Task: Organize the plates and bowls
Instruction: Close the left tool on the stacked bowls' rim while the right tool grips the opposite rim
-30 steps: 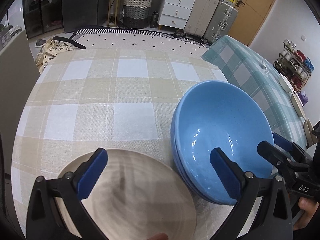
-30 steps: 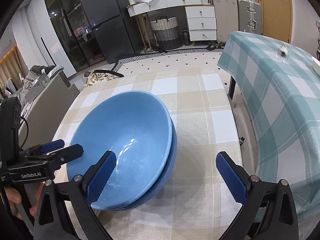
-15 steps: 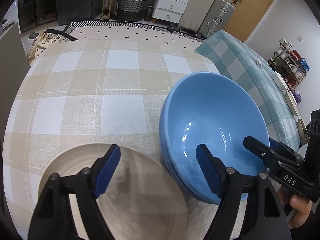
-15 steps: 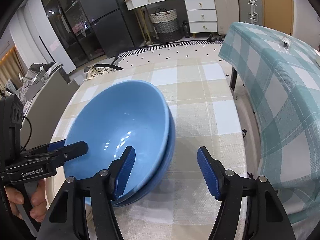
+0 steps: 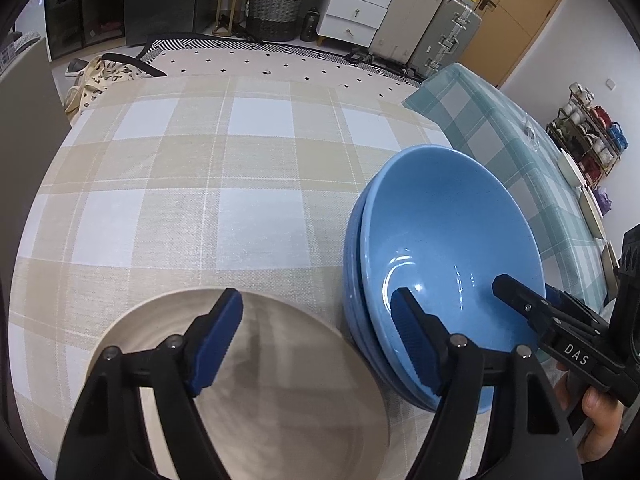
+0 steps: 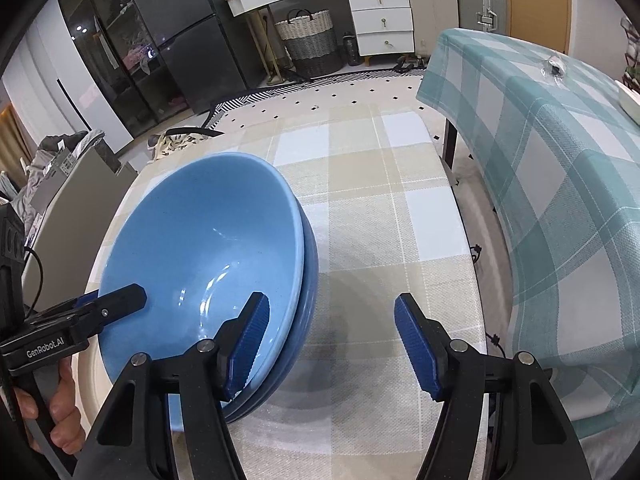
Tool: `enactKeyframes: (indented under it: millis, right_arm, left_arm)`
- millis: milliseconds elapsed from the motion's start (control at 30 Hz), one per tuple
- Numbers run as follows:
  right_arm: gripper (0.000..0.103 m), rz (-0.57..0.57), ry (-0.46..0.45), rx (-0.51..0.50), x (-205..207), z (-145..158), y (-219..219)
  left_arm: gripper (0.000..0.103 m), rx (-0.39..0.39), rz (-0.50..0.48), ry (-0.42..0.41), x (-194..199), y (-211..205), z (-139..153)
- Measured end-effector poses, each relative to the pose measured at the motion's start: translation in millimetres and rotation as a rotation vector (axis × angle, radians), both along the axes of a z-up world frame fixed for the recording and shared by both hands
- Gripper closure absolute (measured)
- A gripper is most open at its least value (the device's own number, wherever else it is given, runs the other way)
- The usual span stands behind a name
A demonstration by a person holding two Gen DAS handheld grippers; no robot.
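A beige-checked cloth is covering the bench (image 5: 248,208), with a teal-checked table (image 6: 560,184) standing just to its right and a wicker basket (image 5: 278,8) and white drawers (image 5: 356,12) sitting beyond. A cream plate (image 5: 280,392) is lying left, touching two nested blue bowls (image 5: 448,240). Both pairs of fingers have narrowed since a second ago. The left gripper (image 5: 316,344) is hanging half open over plate and bowls, gripping nothing. The right gripper (image 6: 332,344) is straddling the bowls' near rim, pads clear.
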State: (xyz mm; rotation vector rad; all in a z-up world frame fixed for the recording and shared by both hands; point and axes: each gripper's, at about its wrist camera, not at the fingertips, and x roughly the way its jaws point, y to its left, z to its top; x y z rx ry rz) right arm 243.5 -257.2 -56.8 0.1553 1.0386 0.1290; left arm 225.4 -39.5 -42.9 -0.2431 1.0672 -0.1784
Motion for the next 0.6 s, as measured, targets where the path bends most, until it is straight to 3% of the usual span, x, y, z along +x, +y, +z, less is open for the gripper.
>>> enactKeyframes:
  millis: [167, 333, 400, 500, 600]
  right_arm:
    - [0.045, 0.019, -0.006, 0.01, -1.1, 0.3, 2.5]
    - [0.062, 0.063, -0.027, -0.006, -3.2, 4.2, 12.5]
    - [0.074, 0.081, -0.038, -0.011, -5.1, 6.7, 17.3]
    - [0.075, 0.088, -0.051, -0.037, -7.9, 8.3, 21.9]
    - [0.076, 0.088, -0.055, -0.038, -9.0, 8.9, 21.7]
  left_arm:
    - [0.042, -0.009, -0.009, -0.002, -0.5, -0.9, 0.7]
    - [0.061, -0.012, -0.045, -0.026, -2.5, -8.2, 6.4]
    - [0.068, -0.005, -0.061, -0.04, -3.8, -12.3, 8.6]
    - [0.081, 0.007, -0.087, -0.049, -5.6, -18.5, 11.6]
    - [0.082, 0.039, -0.093, -0.059, -7.8, -23.3, 13.3]
